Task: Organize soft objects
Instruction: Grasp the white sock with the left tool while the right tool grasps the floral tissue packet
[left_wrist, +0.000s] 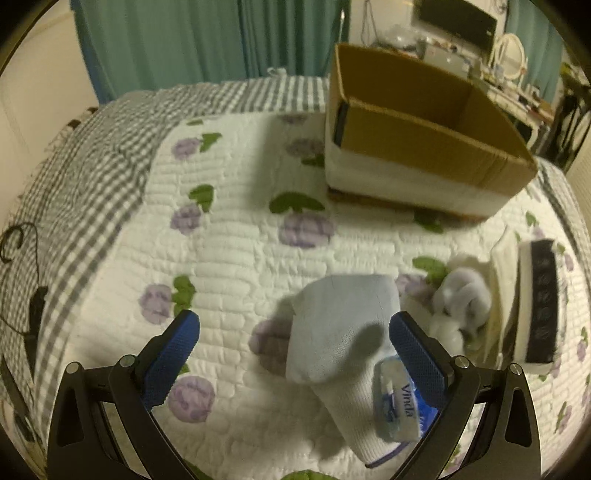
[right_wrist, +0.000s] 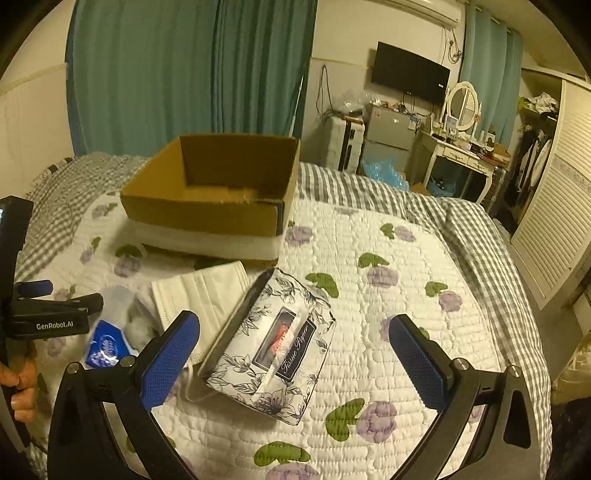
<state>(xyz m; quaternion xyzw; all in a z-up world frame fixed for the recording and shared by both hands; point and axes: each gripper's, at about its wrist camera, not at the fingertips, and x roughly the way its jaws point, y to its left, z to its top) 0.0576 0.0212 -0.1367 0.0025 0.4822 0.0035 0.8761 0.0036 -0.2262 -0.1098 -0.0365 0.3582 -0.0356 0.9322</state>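
Floral quilt (left_wrist: 229, 258) bears a crumpled white sock (left_wrist: 343, 332).

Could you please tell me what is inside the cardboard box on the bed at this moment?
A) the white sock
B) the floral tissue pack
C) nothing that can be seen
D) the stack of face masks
C: in the right wrist view the cardboard box shows only bare brown walls and floor, while the white sock, the floral tissue pack and the face masks all lie on the quilt in front of it.
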